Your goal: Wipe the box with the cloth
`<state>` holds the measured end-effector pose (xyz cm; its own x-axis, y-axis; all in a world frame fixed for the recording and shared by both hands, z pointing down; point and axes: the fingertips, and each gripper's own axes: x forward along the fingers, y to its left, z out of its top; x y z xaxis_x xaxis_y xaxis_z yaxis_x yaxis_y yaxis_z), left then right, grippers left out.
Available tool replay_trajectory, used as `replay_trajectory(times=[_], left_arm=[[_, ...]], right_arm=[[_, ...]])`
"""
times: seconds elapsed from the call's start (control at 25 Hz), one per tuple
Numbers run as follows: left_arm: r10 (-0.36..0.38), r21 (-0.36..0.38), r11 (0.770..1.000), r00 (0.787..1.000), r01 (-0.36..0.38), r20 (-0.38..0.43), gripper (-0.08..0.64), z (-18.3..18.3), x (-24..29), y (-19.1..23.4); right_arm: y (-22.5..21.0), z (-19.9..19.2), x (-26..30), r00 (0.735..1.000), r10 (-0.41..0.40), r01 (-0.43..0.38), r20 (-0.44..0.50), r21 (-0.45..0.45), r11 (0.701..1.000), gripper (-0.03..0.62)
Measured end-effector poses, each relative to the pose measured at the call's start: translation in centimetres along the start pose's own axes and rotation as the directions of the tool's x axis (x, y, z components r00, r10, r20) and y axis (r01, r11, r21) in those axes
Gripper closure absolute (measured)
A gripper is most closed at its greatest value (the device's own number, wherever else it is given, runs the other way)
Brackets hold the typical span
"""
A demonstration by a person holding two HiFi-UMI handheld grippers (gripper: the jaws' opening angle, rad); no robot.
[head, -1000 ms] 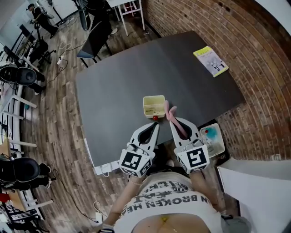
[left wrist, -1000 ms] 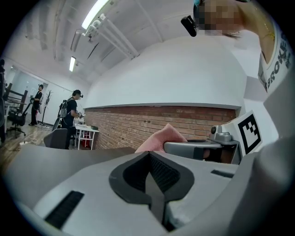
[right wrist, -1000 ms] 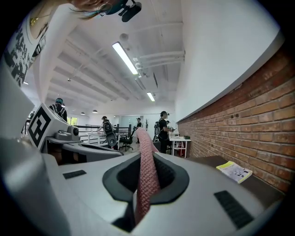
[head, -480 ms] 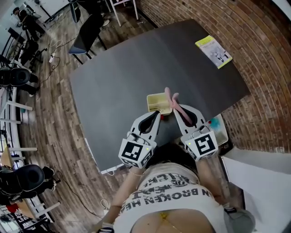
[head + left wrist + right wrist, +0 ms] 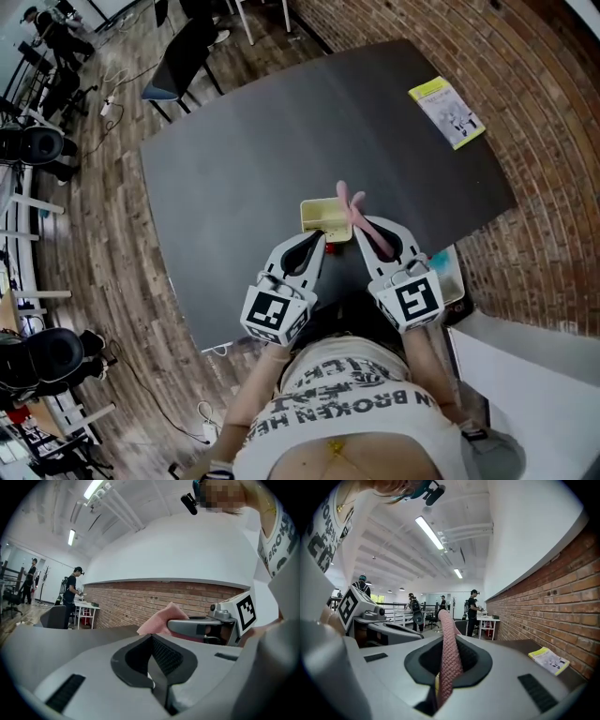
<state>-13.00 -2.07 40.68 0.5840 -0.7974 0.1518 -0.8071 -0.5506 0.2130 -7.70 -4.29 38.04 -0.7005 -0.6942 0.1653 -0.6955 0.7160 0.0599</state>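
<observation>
Right gripper (image 5: 360, 228) was clamped on the pink cloth (image 5: 349, 201), at the right edge of the yellow box (image 5: 317, 214), frame centre on the table (image 5: 234, 159). Left gripper (image 5: 320, 240), jaws together and empty, sat just below the box. Wiping looked barely begun, with most of it left.

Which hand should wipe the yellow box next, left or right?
Right, most likely. The right tool is shut on the pink cloth, and the cloth's free end sticks out right beside the yellow box. The left tool is shut with nothing between its jaws, so it has nothing to wipe with.
</observation>
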Motion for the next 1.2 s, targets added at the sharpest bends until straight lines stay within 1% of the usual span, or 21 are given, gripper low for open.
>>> replay_trajectory(times=[0.24, 0.32, 0.4, 0.56, 0.76, 0.84, 0.88, 0.92, 1.04, 1.12, 1.2], left_arm=[[0.039, -0.019, 0.999, 0.999, -0.039, -0.004, 0.563, -0.9, 1.3, -0.4], [0.046, -0.023, 0.999, 0.999, -0.046, -0.001, 0.563, -1.1, 1.6, -0.2], [0.058, -0.023, 0.998, 0.998, -0.058, -0.015, 0.563, -1.6, 1.8, 0.2], [0.077, 0.000, 0.997, 0.994, -0.077, -0.081, 0.563, -3.2, 2.1, 1.2], [0.070, 0.035, 0.997, 0.979, -0.065, -0.191, 0.561, -6.4, 2.6, 1.7], [0.058, 0.054, 0.997, 0.972, -0.047, -0.226, 0.561, -7.6, 2.9, 1.8], [0.048, 0.061, 0.998, 0.969, -0.034, -0.242, 0.539, -8.3, 3.0, 1.9], [0.036, 0.065, 0.998, 0.965, -0.019, -0.259, 0.501, -8.9, 3.1, 2.1], [0.000, 0.099, 0.995, 0.950, 0.033, -0.311, 0.495, -10.1, 3.7, 2.0], [-0.026, 0.161, 0.983, 0.926, 0.093, -0.377, 0.477, -11.6, 4.2, 1.6], [-0.045, 0.237, 0.957, 0.892, 0.168, -0.450, 0.451, -13.3, 4.6, 1.3]], right_arm=[[-1.1, -0.8, 0.3, 0.996, 0.091, -0.091, -0.017, 0.017, 0.996, 0.575], [-1.6, -1.3, 0.6, 0.993, 0.111, -0.110, -0.037, 0.018, 0.994, 0.575], [-2.0, -1.8, 1.1, 0.991, 0.117, -0.116, -0.060, 0.022, 0.993, 0.575], [-2.4, -2.8, 1.9, 0.988, 0.118, -0.114, -0.096, 0.049, 0.992, 0.575], [-3.3, -4.7, 1.8, 0.985, 0.105, -0.095, -0.140, 0.072, 0.993, 0.575], [-3.7, -5.3, 1.6, 0.983, 0.095, -0.083, -0.156, 0.077, 0.993, 0.575], [-3.8, -5.6, 1.6, 0.982, 0.090, -0.078, -0.163, 0.081, 0.994, 0.575], [-3.9, -5.9, 1.7, 0.982, 0.086, -0.073, -0.169, 0.084, 0.994, 0.575], [-4.1, -6.9, 1.5, 0.979, 0.078, -0.061, -0.190, 0.094, 0.994, 0.575], [-4.2, -7.6, 1.2, 0.976, 0.070, -0.048, -0.207, 0.109, 0.993, 0.575], [-4.5, -8.2, 1.1, 0.973, 0.061, -0.031, -0.221, 0.134, 0.990, 0.575]])
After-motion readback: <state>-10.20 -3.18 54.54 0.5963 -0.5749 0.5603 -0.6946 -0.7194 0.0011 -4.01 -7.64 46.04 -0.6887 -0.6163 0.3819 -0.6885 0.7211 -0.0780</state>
